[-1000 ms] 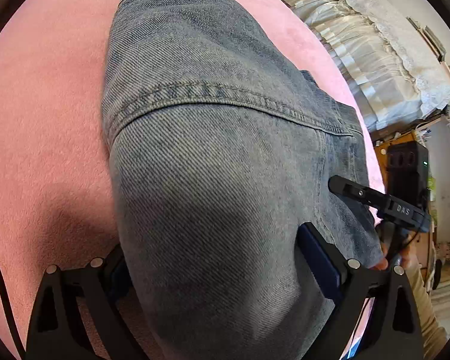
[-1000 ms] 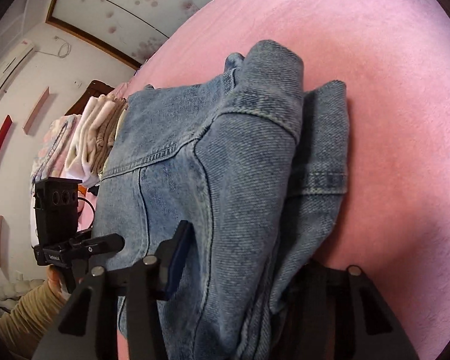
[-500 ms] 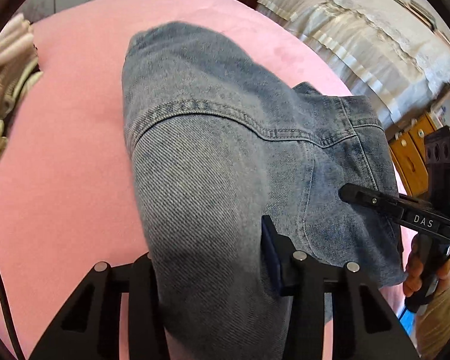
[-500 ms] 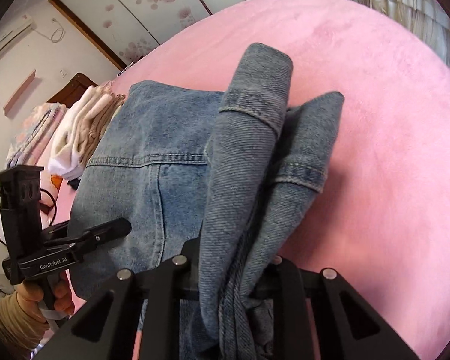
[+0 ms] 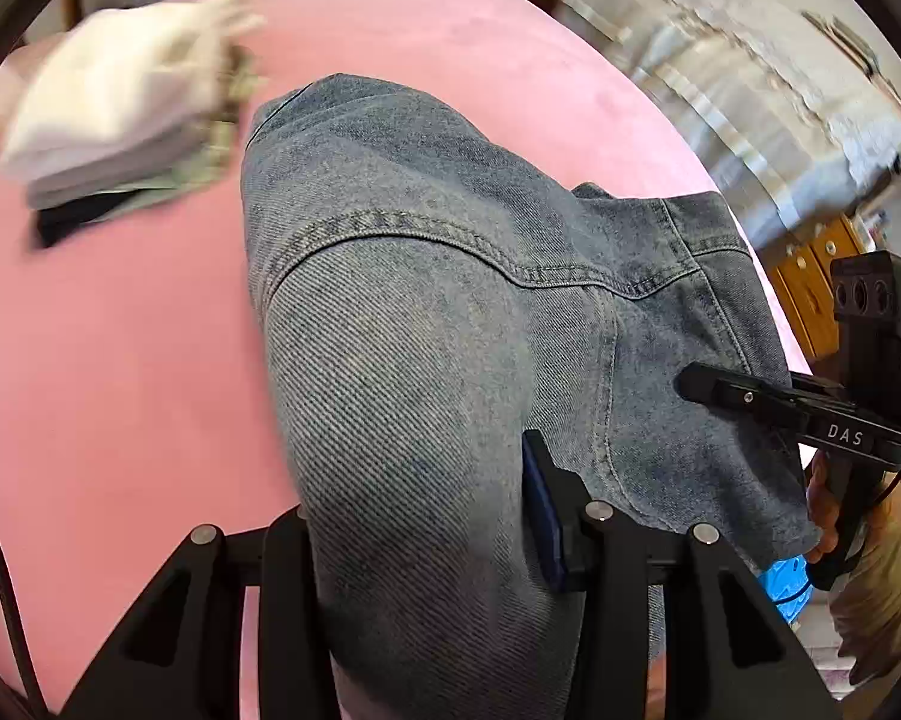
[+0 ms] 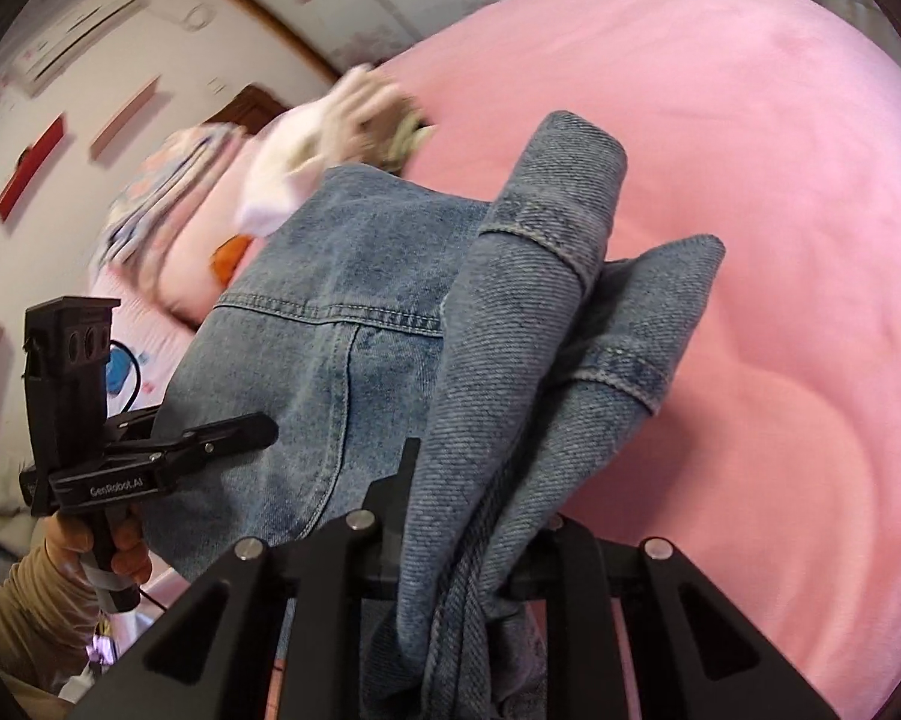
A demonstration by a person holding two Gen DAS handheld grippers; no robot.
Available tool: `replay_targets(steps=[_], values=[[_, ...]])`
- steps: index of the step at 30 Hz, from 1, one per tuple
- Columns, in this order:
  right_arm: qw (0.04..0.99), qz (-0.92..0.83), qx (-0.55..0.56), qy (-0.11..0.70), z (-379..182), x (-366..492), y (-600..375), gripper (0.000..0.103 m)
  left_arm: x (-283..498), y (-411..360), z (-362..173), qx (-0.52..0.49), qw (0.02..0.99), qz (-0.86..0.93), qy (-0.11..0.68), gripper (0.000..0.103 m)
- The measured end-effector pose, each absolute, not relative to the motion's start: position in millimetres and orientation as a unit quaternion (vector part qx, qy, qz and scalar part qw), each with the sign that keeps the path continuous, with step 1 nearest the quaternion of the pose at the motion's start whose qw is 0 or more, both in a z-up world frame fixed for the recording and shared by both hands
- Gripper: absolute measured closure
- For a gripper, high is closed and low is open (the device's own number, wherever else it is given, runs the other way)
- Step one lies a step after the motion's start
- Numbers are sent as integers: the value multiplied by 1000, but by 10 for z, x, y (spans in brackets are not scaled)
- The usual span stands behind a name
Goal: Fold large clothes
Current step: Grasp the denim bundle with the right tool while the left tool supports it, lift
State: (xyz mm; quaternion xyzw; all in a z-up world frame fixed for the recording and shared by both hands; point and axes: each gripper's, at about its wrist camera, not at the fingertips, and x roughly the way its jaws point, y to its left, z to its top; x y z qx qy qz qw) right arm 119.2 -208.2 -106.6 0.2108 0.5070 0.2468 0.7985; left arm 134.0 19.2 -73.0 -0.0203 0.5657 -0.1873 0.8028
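Observation:
A folded blue denim garment (image 5: 426, 312) hangs from both grippers above the pink bed cover (image 5: 108, 360). My left gripper (image 5: 420, 516) is shut on one thick folded edge of it. My right gripper (image 6: 468, 516) is shut on the other edge, where a cuffed sleeve end (image 6: 564, 180) drapes over the fingers. The right gripper also shows in the left wrist view (image 5: 750, 396), beside the denim. The left gripper shows in the right wrist view (image 6: 210, 444). The fingertips are hidden under the cloth.
A stack of folded light clothes (image 5: 120, 120) lies on the far side of the pink bed cover and shows in the right wrist view (image 6: 342, 138) too. A white lace curtain (image 5: 780, 90) and a wooden cabinet (image 5: 822, 282) stand to the right.
Both grippers closed on the denim and lifted it up and back. The stack of folded clothes has come into the left wrist view.

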Motion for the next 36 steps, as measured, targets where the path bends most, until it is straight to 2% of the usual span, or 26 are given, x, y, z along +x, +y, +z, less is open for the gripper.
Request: replay_targets(steps=[5,9,14,18,22,27,30,31,36], values=[[806,296,191,476,-528,1611,-1376,85,1488,943,-176,-13,830,-161,534,61],[817,321,182,444,-99,2082,-902,85,1923,1427,324,10,854,-147,499,61],[832,331,190,403,370,3004,-343,85,2847,2009,827,23,874,-131,467,61],[836,326,214,385,439,3736,-40,85,3672,2385,1008,44,886,-127,444,61],[840,320,222,378,261,4523,237,85,4518,2735,842,47,892,-116,434,60],[824,295,230,425,-431,5319,495,85,5397,2960,47,18,876,-85,475,57],[824,261,199,462,-900,5542,616,83,5737,2946,-463,26,864,-47,500,43],[830,260,200,451,-1016,5552,601,83,5753,2936,-536,28,867,-46,495,36],[847,299,183,399,-1136,5500,533,80,5778,3157,-649,-14,872,-70,484,20]])
